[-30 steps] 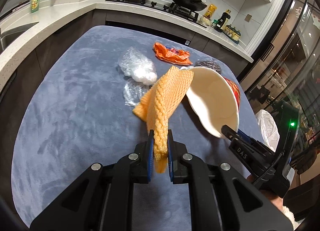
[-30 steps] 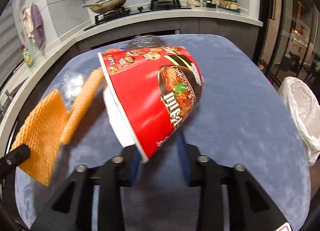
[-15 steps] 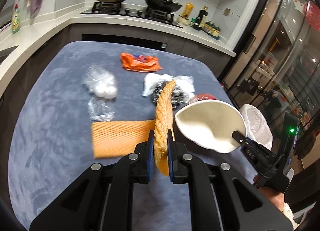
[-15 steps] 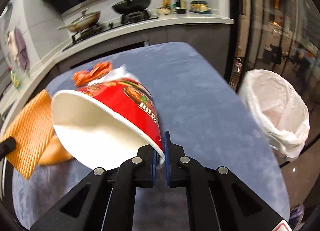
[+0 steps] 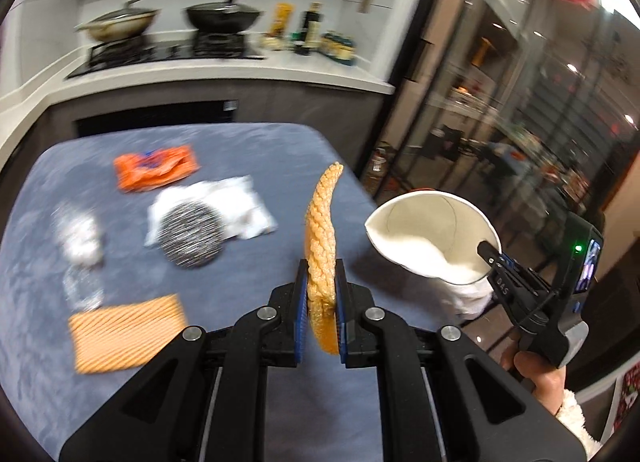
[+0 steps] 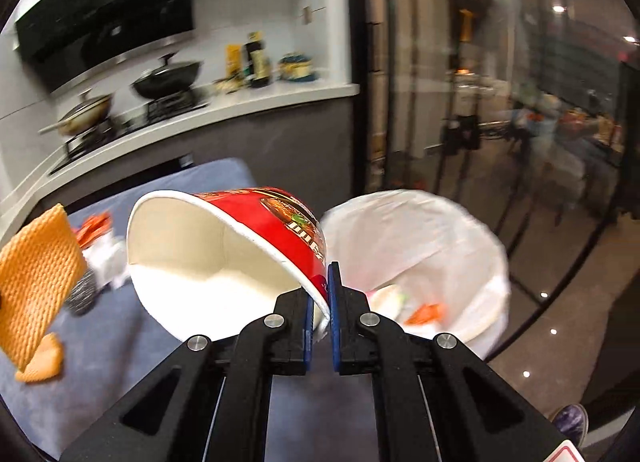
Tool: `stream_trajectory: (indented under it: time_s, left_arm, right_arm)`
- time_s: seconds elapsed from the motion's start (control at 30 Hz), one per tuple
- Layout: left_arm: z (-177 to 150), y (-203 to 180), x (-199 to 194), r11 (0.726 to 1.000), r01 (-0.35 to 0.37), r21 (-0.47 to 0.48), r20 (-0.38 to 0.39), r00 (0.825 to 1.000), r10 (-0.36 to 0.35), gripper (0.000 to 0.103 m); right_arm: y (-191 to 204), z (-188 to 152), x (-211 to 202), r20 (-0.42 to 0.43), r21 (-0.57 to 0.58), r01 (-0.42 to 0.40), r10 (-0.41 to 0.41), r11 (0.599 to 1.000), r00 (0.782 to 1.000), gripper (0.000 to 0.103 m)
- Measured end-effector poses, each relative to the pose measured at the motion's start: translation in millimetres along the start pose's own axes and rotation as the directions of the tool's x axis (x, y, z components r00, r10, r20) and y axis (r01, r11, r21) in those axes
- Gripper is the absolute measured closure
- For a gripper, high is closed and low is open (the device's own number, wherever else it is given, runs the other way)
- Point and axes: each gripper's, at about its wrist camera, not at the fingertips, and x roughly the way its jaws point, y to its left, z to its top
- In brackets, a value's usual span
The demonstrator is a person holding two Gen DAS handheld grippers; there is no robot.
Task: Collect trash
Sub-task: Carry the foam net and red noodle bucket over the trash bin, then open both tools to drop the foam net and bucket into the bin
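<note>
My left gripper [image 5: 320, 286] is shut on an orange foam net sleeve [image 5: 322, 230], held edge-on above the blue table [image 5: 224, 150]; the sleeve also shows in the right wrist view [image 6: 36, 282]. My right gripper [image 6: 319, 302] is shut on the rim of a red instant-noodle cup [image 6: 224, 258], tilted with its white inside facing me. The cup also shows in the left wrist view [image 5: 432, 234], at the table's right edge. A bin lined with a white bag [image 6: 416, 246] stands just beyond the cup and holds some scraps.
On the table lie another orange foam sleeve [image 5: 126, 332], an orange wrapper [image 5: 156, 172], a steel scourer [image 5: 192, 238] on white tissue [image 5: 236, 202], and crumpled clear plastic [image 5: 78, 238]. A counter with stove and pans [image 5: 168, 42] runs behind. Glass doors [image 6: 520, 102] are at the right.
Both grippers swung right with their loads. The cup moved from over the table to just before the bin, which now fills the right wrist view.
</note>
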Motion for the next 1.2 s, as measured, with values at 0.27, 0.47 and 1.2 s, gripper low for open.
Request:
stream_trajectory:
  time_s: [0.27, 0.47, 1.2]
  left_arm:
    - [26.1, -91.6, 68.9, 0.979, 0.147, 0.140, -0.061, 0.988, -0.140, 0.092]
    - [34.1, -150.1, 116.8, 0.956, 0.203, 0.210, -0.102, 0.977, -0.185, 0.092]
    - [27.6, -223.7, 208.1, 0.932, 0.240, 0.273, -0.232, 0.956, -0.179, 0.092]
  right_arm:
    - [-72.4, 16.8, 25.7, 0.010, 0.049, 0.142, -0.143, 0.989, 0.990, 0.096]
    - [-109.4, 20.9, 52.2, 0.007, 0.017, 0.230, -0.230, 0.973, 0.973, 0.096]
    - [-144.8, 9.6, 116.0, -0.119, 0.048, 0.235, -0.228, 0.971, 0.966, 0.093]
